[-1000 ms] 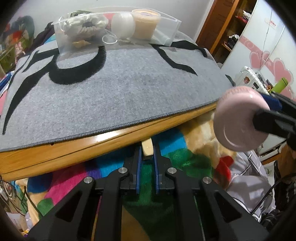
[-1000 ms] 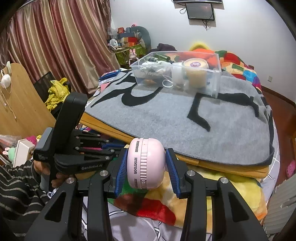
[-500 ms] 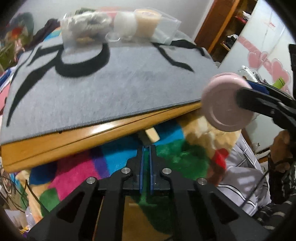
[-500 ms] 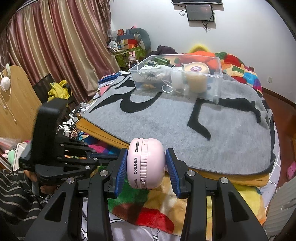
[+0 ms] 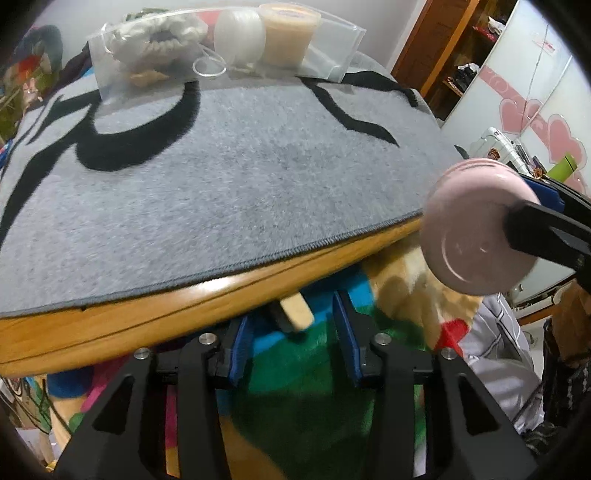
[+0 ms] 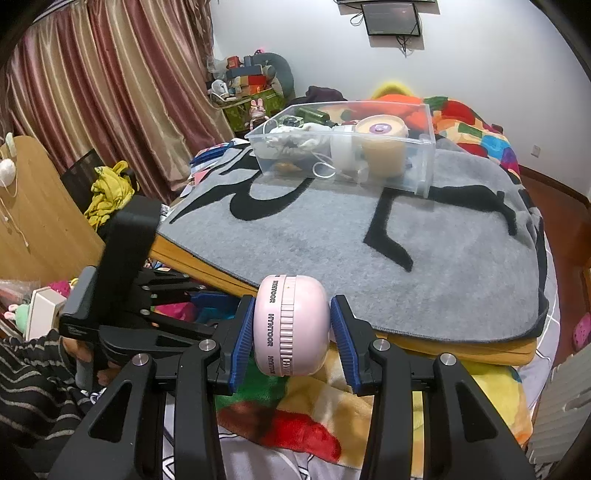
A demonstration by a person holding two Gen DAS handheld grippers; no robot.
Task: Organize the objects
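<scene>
My right tool is clamped on the pink round device; both blue pads press on its flat sides, and it hangs in the air just before the near edge of the desk. My left tool is opening its jaws now. Between them I see a small beige piece with a dark end, but the pads do not touch it and I cannot tell what it is.

I judge the step in hand is to carry the pink device to the clear plastic box at the far side of the grey rug. To do it well I should keep the clamp firm, lift over the desk edge first, then lower the device into the free corner of the box.

The box already holds a cream jar, a white round container and a white scrunchie, so room is little. The rug between is bare. My left tool stands low beside the right one, over the colourful blanket, and should stay aside.
</scene>
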